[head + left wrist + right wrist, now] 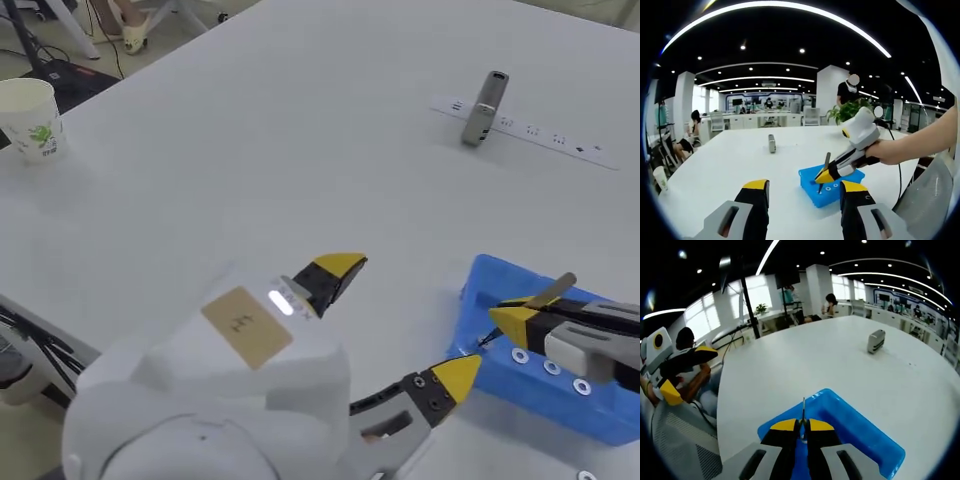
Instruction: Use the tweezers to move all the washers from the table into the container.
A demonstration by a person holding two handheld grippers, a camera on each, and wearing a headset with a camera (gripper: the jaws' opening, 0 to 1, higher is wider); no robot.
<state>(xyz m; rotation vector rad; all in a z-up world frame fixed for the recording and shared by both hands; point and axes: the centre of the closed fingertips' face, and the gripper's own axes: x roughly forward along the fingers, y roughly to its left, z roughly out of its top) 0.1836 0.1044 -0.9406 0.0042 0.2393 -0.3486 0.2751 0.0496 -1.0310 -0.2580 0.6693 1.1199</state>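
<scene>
**Tweezers over the blue box**

The right claw [512, 322] is shut tight on the tweezers [550, 293]. The tip of the tweezers points down into the blue box [480, 280], which sits on the near right side of the white table [250, 150]. Three washers [551, 368] lie in the box.

The left claw [400, 318] is wide open and holds nothing. It hangs over the table, just left of the box.

Far back on the table stands a small grey block [485, 107]. A paper cup [28, 118] sits at the far left.
</scene>
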